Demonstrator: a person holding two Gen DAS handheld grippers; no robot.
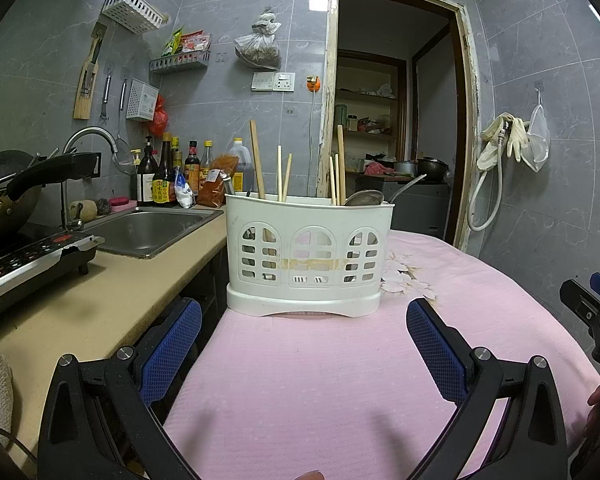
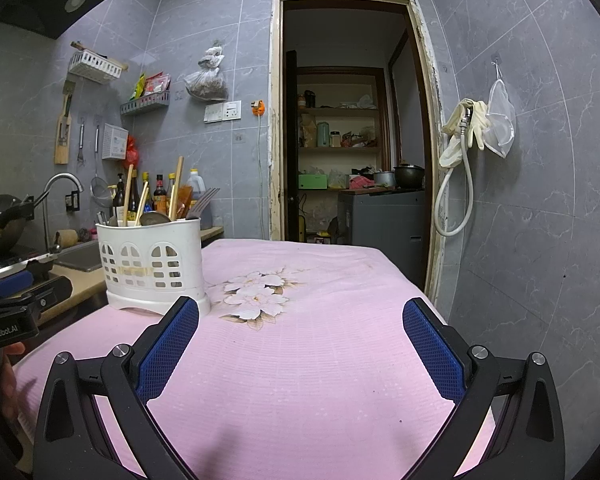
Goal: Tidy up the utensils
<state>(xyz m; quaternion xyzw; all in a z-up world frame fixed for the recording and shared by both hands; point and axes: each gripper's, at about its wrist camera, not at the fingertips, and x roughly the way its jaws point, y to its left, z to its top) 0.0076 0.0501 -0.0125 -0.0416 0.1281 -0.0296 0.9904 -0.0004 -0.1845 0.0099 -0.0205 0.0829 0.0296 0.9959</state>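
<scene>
A white plastic utensil holder (image 1: pixel 304 256) with three compartments stands on the pink cloth (image 1: pixel 320 380). It holds several wooden chopsticks (image 1: pixel 257 160), a metal spoon (image 1: pixel 365 197) and other metal utensils. My left gripper (image 1: pixel 304 316) is open and empty, just in front of the holder. In the right wrist view the holder (image 2: pixel 152 264) stands at the left, with fork tines (image 2: pixel 204 200) sticking up from it. My right gripper (image 2: pixel 300 316) is open and empty above the cloth (image 2: pixel 320 380), to the right of the holder. Each gripper shows at the edge of the other's view.
A beige counter (image 1: pixel 100 300) runs along the left with a steel sink (image 1: pixel 148 228), a stove with a wok (image 1: pixel 4 196) and sauce bottles (image 1: pixel 168 176). An open doorway (image 1: pixel 396 120) lies behind the table. A hose and gloves (image 1: pixel 500 144) hang on the right wall.
</scene>
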